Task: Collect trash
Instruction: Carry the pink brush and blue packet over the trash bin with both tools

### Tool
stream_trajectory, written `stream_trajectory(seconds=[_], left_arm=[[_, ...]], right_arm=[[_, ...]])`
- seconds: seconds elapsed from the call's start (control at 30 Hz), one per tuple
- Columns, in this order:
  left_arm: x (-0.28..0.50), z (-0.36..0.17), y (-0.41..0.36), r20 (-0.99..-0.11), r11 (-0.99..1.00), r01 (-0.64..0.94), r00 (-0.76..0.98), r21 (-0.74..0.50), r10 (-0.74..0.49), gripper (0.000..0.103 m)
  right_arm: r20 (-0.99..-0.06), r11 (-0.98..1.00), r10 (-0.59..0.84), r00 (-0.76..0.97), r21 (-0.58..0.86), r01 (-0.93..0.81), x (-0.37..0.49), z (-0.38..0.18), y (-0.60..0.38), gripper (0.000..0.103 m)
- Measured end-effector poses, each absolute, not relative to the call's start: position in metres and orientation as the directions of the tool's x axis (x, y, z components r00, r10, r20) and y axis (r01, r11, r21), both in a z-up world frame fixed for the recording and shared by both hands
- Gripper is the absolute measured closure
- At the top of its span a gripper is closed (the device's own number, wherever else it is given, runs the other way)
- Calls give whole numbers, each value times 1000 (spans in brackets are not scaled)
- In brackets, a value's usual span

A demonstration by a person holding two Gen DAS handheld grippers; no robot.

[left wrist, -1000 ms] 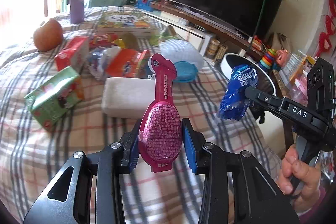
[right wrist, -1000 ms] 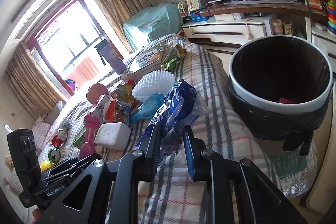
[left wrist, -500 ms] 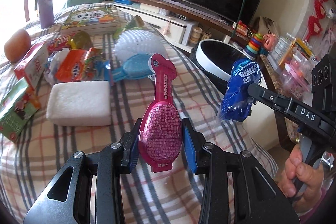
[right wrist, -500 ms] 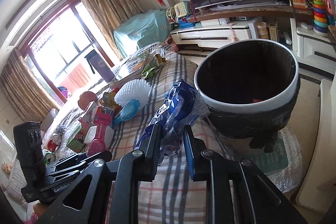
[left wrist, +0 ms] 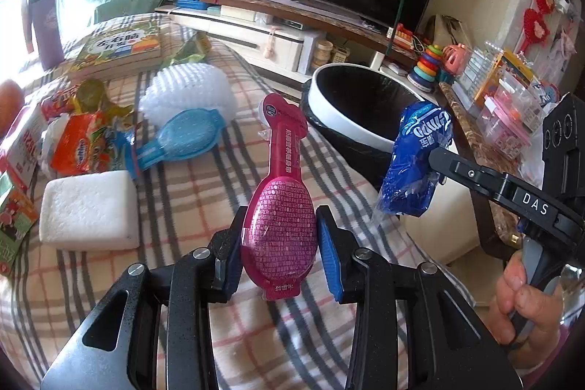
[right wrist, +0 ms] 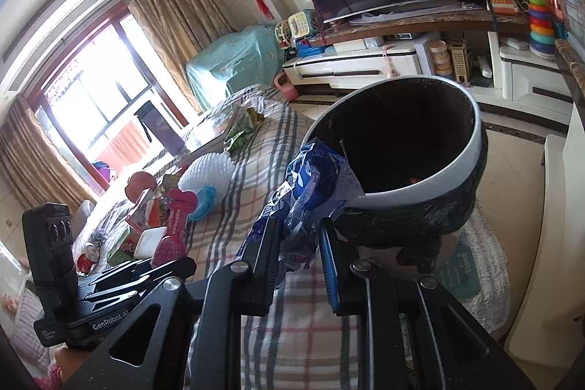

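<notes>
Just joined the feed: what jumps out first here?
Both tongs are loaded: the left tongs clamp a magenta paddle-shaped plastic pack, the right tongs a crumpled blue plastic wrapper. Just beyond the wrapper gapes a white-rimmed, black-lined trash bin beside the plaid bedspread.

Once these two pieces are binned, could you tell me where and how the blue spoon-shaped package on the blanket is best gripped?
Grip the blue spoon-shaped package across its narrow neck, coming from above with the jaws set crosswise. It lies flat on the plaid blanket, and the neck is slimmer than its wide oval body. Its neck end touches the orange snack wrapper, so close just short of that.
</notes>
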State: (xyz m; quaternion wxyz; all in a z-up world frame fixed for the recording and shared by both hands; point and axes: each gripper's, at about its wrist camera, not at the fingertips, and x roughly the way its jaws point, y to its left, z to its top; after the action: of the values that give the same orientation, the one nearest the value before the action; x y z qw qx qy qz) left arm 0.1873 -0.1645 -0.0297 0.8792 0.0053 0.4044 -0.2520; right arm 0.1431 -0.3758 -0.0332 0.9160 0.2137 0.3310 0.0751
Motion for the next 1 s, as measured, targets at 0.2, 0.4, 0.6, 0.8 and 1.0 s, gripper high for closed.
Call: stream_trajectory(seconds=[0.2,0.4,0.6,0.8,1.0], left_arm=[[193,-27,-184,-716,859,478,534,-185,-451,68],[202,-22,-203,-715,846,501,522,-185,-465,68],[209,-14,-223,-710,832,528,519,-171,-476,68],[217,-11,-241,-715,819,549,503,-169,-485,68],[227,-10,-258,-726,812,562,491,-157,-481,68]], right_arm=[[-569,893,253,783,448,36,143,-31,-395,81],[-565,896,227,793,440,57,147,-26,-411,81],[-561,901,204,803,429,71,153,-22,-425,81],[-562,905,180,807,416,88,160,-19,-437,81],[-575,909,168,801,404,100,170,-21,-450,81]])
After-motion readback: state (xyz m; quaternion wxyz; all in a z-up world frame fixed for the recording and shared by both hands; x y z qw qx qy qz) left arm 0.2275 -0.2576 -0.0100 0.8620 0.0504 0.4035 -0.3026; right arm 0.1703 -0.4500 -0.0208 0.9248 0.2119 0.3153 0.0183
